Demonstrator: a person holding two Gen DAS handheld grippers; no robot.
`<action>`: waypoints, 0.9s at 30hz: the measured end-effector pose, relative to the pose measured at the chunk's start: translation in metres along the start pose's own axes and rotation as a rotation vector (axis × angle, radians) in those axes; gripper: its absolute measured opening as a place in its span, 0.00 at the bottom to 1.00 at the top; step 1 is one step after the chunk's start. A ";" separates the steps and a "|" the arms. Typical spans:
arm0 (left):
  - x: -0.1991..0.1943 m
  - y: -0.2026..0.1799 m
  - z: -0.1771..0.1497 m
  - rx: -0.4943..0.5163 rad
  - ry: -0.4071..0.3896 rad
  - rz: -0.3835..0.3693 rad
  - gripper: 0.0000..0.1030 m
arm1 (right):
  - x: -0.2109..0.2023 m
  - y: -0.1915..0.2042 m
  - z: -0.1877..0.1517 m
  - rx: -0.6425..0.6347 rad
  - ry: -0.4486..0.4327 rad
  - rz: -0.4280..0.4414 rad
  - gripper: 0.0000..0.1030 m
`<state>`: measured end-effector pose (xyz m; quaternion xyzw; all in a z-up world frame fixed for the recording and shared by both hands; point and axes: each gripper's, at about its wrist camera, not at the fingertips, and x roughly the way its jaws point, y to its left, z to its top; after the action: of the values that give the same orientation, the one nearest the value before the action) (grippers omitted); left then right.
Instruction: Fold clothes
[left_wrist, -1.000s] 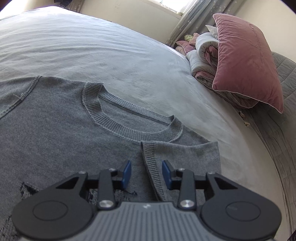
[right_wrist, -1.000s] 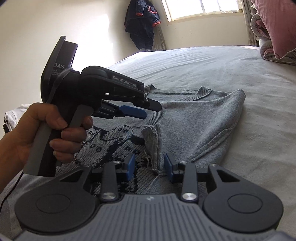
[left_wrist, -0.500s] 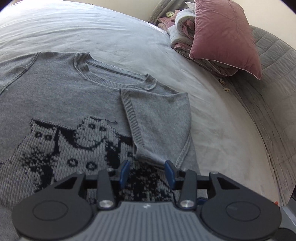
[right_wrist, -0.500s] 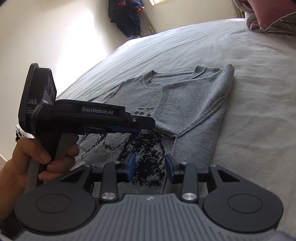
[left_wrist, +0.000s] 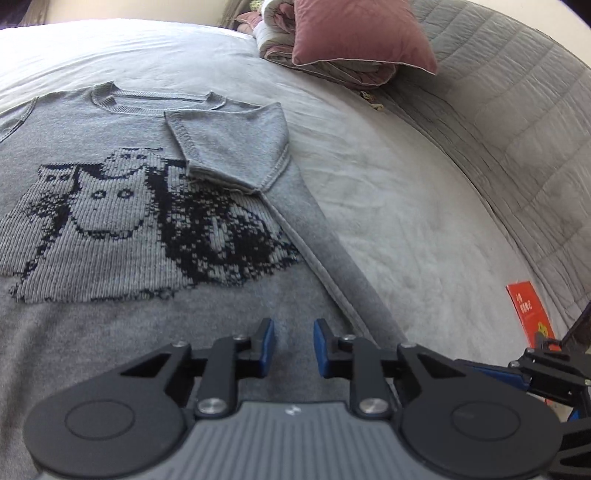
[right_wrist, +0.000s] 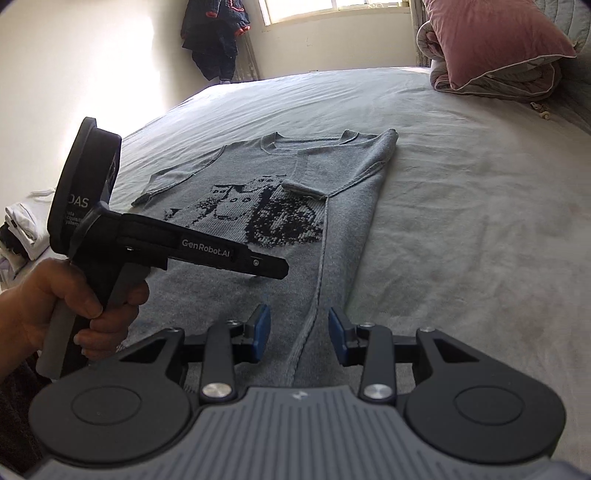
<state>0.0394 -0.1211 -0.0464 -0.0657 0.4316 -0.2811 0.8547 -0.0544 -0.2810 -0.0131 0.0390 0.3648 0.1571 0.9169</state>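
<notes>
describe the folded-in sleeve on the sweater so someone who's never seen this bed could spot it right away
On the wide grey bed lies a grey knit sweater with a dark cat pattern on its chest. Just below the neckline, on the side nearer the pink pillow, the short sleeve lies folded inward over the pattern; the other sleeve lies spread outward.

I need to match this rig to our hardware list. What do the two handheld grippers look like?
Both are black with ribbed grey bodies, round black discs either side and silver screws. The left gripper and right gripper have blue fingertip pads. The left one's side reads "GenRobot.AI", with a grey pistol handle.
</notes>
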 end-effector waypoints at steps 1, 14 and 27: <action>-0.001 -0.004 -0.004 0.025 -0.009 0.001 0.23 | -0.004 0.004 -0.007 -0.007 0.000 -0.026 0.37; -0.013 -0.028 -0.040 0.208 -0.108 -0.073 0.22 | -0.026 0.026 -0.057 0.026 -0.025 -0.097 0.19; -0.001 -0.028 -0.042 0.167 -0.108 -0.220 0.22 | -0.046 0.003 -0.051 0.191 -0.096 -0.027 0.05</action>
<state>-0.0062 -0.1384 -0.0617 -0.0562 0.3500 -0.4040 0.8433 -0.1216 -0.2947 -0.0202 0.1287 0.3344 0.1074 0.9274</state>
